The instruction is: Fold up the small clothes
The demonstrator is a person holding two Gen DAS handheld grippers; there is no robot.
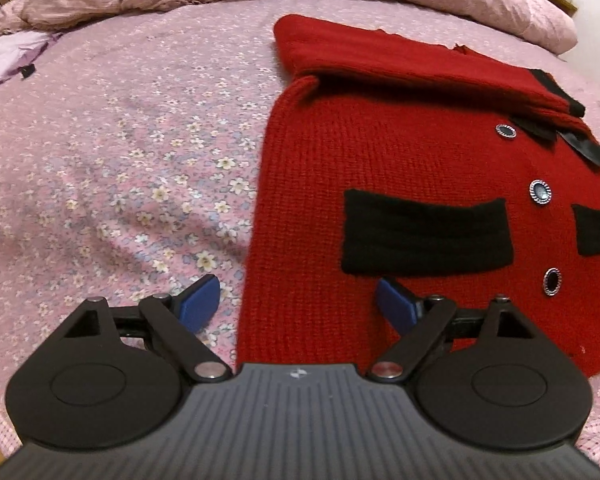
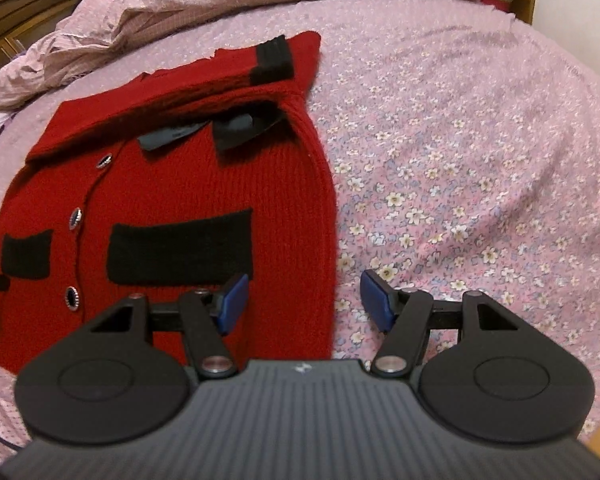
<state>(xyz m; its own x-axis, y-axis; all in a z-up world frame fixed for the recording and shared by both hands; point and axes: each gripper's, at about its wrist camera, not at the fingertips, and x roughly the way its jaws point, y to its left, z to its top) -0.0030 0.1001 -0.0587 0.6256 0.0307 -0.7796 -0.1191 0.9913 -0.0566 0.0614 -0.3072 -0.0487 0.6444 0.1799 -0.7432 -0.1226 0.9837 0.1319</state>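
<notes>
With its sleeves already folded across the top, the red cardigan (image 1: 340, 160) lies flat on the bed (image 1: 120, 140), and the left claw (image 1: 298, 304) and right claw (image 2: 302, 300), both released, straddle its bottom corners, seemingly ready to pinch the hem and fold it toward the collar.

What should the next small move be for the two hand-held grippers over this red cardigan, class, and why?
Probably lower both and close them on the cardigan's bottom corners. The sleeves already lie folded across the top, so the body fold seems to remain. The left hand-held gripper and right hand-held gripper are open, each straddling a side edge near the hem and holding nothing.
</notes>
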